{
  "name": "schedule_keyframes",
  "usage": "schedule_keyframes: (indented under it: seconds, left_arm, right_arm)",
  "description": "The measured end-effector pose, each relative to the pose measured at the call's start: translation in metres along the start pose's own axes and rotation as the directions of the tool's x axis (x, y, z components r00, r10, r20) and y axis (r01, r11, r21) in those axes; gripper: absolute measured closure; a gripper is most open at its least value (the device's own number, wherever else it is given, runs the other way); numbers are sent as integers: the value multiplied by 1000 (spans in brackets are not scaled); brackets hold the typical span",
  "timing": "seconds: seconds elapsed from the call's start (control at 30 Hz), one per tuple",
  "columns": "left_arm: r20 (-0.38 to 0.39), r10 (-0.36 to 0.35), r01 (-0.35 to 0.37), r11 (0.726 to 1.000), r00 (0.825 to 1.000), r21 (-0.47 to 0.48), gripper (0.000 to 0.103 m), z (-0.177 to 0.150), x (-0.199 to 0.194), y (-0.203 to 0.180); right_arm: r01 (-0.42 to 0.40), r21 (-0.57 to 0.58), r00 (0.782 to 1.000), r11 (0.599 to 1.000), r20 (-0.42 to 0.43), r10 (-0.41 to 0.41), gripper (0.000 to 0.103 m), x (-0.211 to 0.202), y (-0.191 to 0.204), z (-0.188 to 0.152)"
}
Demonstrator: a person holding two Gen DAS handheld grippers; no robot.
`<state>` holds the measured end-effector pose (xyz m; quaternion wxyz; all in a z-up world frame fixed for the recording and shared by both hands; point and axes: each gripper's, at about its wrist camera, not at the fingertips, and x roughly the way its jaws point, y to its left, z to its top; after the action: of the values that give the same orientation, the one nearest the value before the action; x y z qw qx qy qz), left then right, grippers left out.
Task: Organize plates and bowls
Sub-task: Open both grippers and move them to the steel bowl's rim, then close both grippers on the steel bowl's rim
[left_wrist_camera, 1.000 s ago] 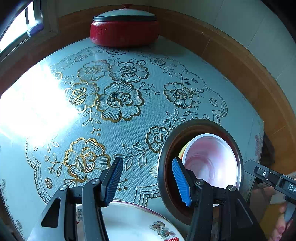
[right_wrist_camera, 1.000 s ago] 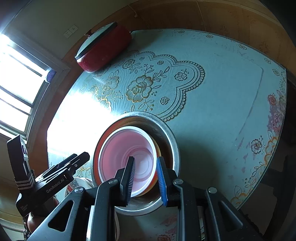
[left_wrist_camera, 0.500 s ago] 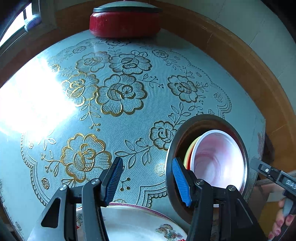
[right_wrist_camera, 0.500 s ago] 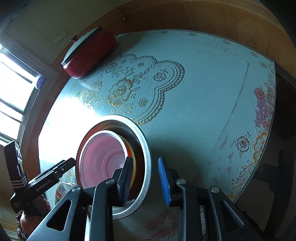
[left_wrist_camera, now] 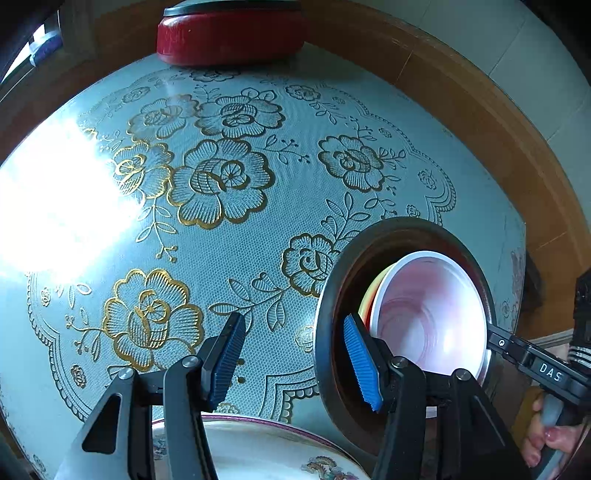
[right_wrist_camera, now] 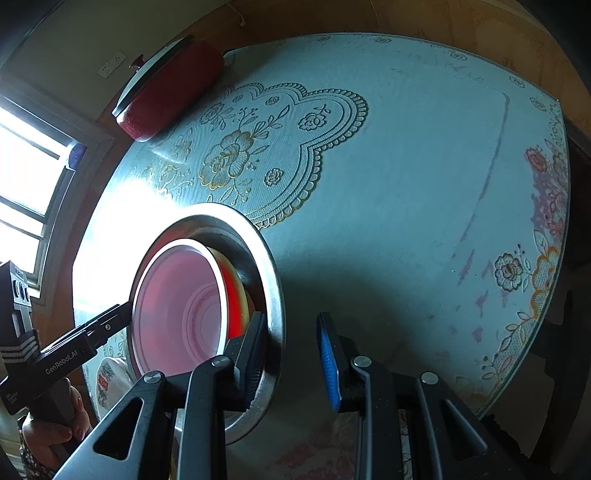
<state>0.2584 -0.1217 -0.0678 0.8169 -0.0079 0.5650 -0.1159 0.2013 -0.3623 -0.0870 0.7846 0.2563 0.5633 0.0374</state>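
A steel bowl [right_wrist_camera: 271, 280] stands on the table with a yellow-red bowl [right_wrist_camera: 236, 291] and a pink bowl [right_wrist_camera: 177, 310] nested inside; the steel bowl [left_wrist_camera: 325, 314] and pink bowl [left_wrist_camera: 428, 314] also show in the left wrist view. My left gripper [left_wrist_camera: 291, 363] is open, its jaws straddling the steel bowl's near rim. My right gripper [right_wrist_camera: 291, 356] is open, its jaws straddling the steel rim on the opposite side. A white decorated plate [left_wrist_camera: 266, 454] lies under my left gripper and shows in the right wrist view [right_wrist_camera: 110, 380].
A red lidded pot [left_wrist_camera: 229, 33] stands at the table's far edge by the wall, also in the right wrist view [right_wrist_camera: 166, 92]. The table [right_wrist_camera: 406, 184] has a blue floral cover. A window [right_wrist_camera: 22, 173] is on the left.
My right gripper let go of the pink bowl, opened, and shifted right to the steel bowl's rim. My left gripper edged forward around the steel rim.
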Motion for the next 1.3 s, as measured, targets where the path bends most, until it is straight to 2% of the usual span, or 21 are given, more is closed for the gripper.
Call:
schedule_keyframes:
  seconds: [0.2,0.47,0.67,0.8,1.0,1.1,1.3]
  left_arm:
    - [-22,-12,13,1000,1000,12,50,1,9,-2]
    - [-51,-50,51,998,997,29,64,2,20,-3]
    - [-54,-89,91,995,995,49,78,1,22,-4]
    - [-49,-86,91,991,995,96,88,1,23,-12]
    - [-41,-84,88,989,996,116,88,1,24,-13]
    - [-32,-72,76,989,997,125,88,0,23,-15]
    - [-19,-51,53,992,998,118,88,-2,21,-17]
  right_arm:
    - [-10,-5,1000,1000,-1,10,80,6,-1,3]
    - [-47,1,999,999,-14,47,82,17,-3,4]
    - [-91,9,996,996,-16,91,83,19,-8,5]
    - [-128,28,992,991,-20,128,83,20,-13,5]
    - [-86,-40,996,996,-5,85,92,15,-1,4]
    - [-25,-106,1000,994,12,26,92,14,10,4]
    - [-17,-103,999,995,30,20,92,13,6,3]
